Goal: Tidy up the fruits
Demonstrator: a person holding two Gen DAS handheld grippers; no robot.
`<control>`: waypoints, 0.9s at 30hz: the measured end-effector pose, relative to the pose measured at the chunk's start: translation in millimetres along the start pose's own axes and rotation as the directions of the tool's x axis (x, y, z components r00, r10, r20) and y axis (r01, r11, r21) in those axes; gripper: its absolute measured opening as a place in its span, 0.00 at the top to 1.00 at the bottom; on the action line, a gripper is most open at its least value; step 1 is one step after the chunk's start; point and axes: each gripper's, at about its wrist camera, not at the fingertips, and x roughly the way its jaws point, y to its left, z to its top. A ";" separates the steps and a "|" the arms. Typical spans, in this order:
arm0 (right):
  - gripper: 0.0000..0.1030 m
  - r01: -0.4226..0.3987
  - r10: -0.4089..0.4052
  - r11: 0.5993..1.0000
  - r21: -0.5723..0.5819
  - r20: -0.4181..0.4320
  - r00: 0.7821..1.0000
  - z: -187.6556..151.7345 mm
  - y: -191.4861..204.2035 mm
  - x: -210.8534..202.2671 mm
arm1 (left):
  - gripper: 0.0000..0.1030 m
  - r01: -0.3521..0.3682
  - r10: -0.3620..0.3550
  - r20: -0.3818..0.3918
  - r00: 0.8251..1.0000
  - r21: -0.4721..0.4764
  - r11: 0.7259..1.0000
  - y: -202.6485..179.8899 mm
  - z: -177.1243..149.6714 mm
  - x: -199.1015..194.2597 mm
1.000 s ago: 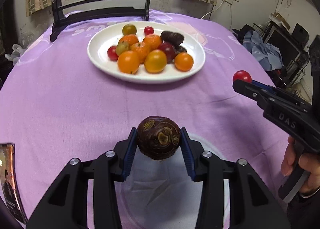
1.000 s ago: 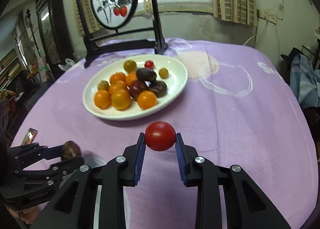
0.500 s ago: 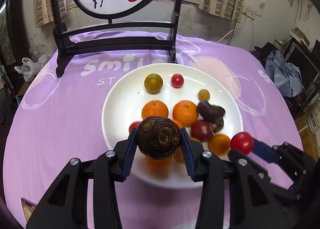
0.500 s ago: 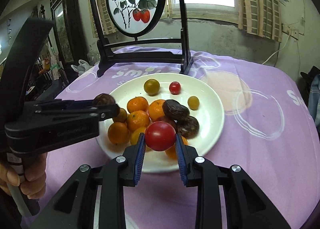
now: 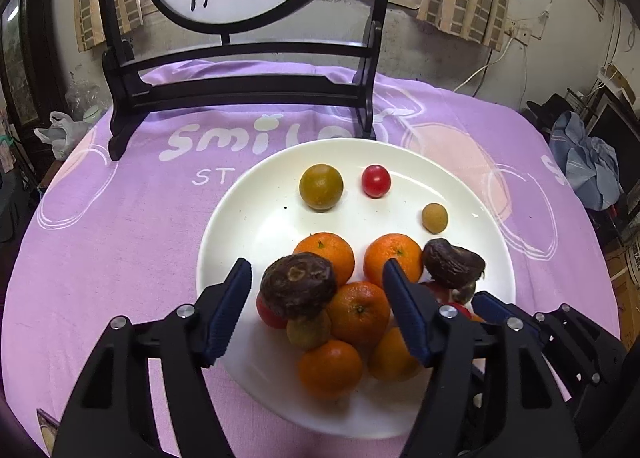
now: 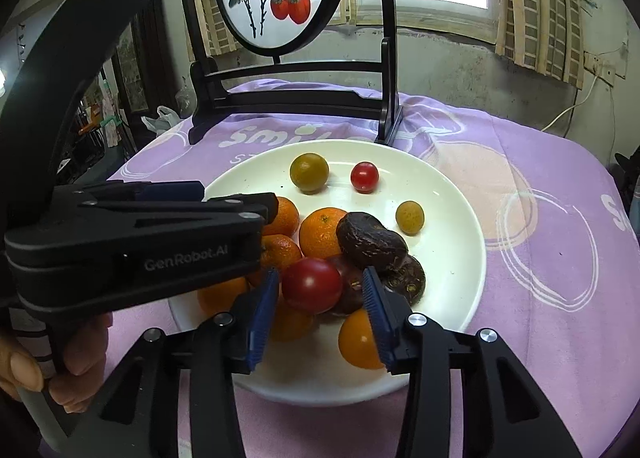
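Note:
A white plate (image 5: 248, 226) (image 6: 452, 218) on the purple cloth holds a pile of oranges, dark brown fruits and small tomatoes. My left gripper (image 5: 318, 282) is open over the plate's near side. The brown fruit (image 5: 298, 284) it carried rests on the pile between its spread fingers, touching neither. My right gripper (image 6: 320, 286) is open over the pile. The red tomato (image 6: 312, 284) sits on the fruit between its fingers with a gap on both sides. The left gripper's body (image 6: 160, 242) crosses the left of the right wrist view.
A black wooden stand (image 5: 240, 86) (image 6: 296, 98) with a round painted panel stands just behind the plate. A green fruit (image 5: 321, 187), a small red tomato (image 5: 376, 180) and a small tan fruit (image 5: 435, 217) lie apart on the plate's far half. Clothes (image 5: 588, 166) lie off the table at right.
Both grippers moved forward and down over the plate and opened. The brown fruit and the red tomato were let go onto the fruit pile.

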 end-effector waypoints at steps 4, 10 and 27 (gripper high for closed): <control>0.55 -0.004 0.004 1.000 0.027 0.011 1.000 -7.1 -4.7 -17.8 | 0.30 0.000 0.000 0.029 1.000 -0.008 1.000 -1.5 -11.7 -24.6; 0.46 0.032 -0.032 0.999 0.036 0.021 0.999 -30.8 -3.8 -50.2 | 0.24 0.004 -0.003 0.053 0.999 -0.006 1.000 -9.1 -49.0 -59.2; 0.08 0.127 -0.132 0.987 0.098 0.045 0.990 -119.4 16.7 -126.9 | 0.11 0.014 -0.017 0.099 0.995 0.024 1.000 -20.4 -157.7 -142.5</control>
